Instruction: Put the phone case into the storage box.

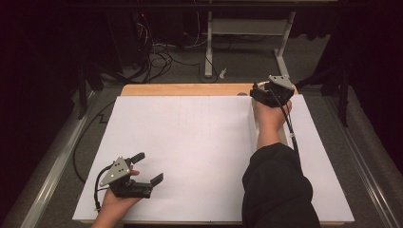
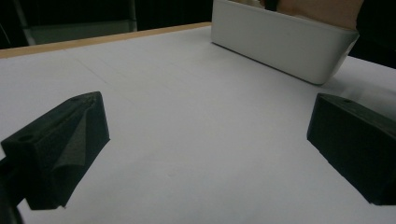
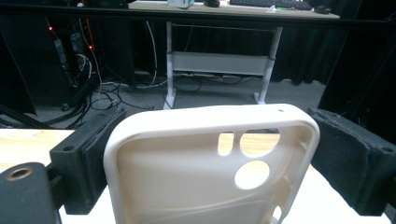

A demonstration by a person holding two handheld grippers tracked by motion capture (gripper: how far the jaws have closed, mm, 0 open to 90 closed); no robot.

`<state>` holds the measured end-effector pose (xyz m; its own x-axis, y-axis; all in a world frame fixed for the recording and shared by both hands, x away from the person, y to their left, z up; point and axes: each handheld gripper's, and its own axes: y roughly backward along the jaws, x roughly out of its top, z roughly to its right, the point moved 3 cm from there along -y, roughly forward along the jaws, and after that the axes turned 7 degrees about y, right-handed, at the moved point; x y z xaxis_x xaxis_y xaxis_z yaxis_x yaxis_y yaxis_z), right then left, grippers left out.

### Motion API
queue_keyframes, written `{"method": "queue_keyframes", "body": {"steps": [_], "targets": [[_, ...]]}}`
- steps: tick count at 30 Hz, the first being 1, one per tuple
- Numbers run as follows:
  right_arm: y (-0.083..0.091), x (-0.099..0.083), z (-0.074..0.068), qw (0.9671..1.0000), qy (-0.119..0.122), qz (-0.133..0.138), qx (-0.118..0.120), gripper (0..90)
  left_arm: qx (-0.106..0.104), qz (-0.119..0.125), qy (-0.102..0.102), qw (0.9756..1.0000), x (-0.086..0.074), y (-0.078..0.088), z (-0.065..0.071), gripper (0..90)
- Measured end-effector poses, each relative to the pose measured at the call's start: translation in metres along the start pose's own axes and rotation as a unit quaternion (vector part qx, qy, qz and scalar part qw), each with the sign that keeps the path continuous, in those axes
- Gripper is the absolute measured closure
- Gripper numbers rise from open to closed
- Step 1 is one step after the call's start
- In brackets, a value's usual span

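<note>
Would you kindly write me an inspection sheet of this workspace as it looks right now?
Surface: white sheet over a wooden table, bare in the middle.
Job's things: cream phone case between the right gripper's jaws; white bin at the right side.
Clutter: nothing seen.
Grippers: left gripper open, low over the near-left sheet; right gripper shut on the case at the far edge.
Cables: gripper cable along the right forearm; loose wires on the floor.
Surroundings: dark room, white desk frame behind.

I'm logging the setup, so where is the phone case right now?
The cream phone case sits between the right gripper's jaws in the right gripper view, at the table's far right by the white bin.
</note>
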<state>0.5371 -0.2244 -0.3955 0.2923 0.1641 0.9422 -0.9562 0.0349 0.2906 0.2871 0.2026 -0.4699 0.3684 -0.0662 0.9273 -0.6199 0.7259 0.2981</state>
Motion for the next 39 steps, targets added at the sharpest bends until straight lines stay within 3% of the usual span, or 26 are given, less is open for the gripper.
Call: {"method": "queue_keyframes", "body": {"steps": [20, 39], "targets": [[-0.0046, -0.0017, 0.0019, 0.9999, -0.002, -0.006, 0.011, 0.2, 0.001, -0.002, 0.002, 1.0000, -0.0006, -0.0005, -0.0011, 0.3], [-0.0048, 0.0050, 0.0017, 0.9997, 0.005, 0.002, 0.025, 0.1, 0.001, -0.005, 0.002, 1.0000, -0.0012, -0.0007, -0.0016, 0.5]]}}
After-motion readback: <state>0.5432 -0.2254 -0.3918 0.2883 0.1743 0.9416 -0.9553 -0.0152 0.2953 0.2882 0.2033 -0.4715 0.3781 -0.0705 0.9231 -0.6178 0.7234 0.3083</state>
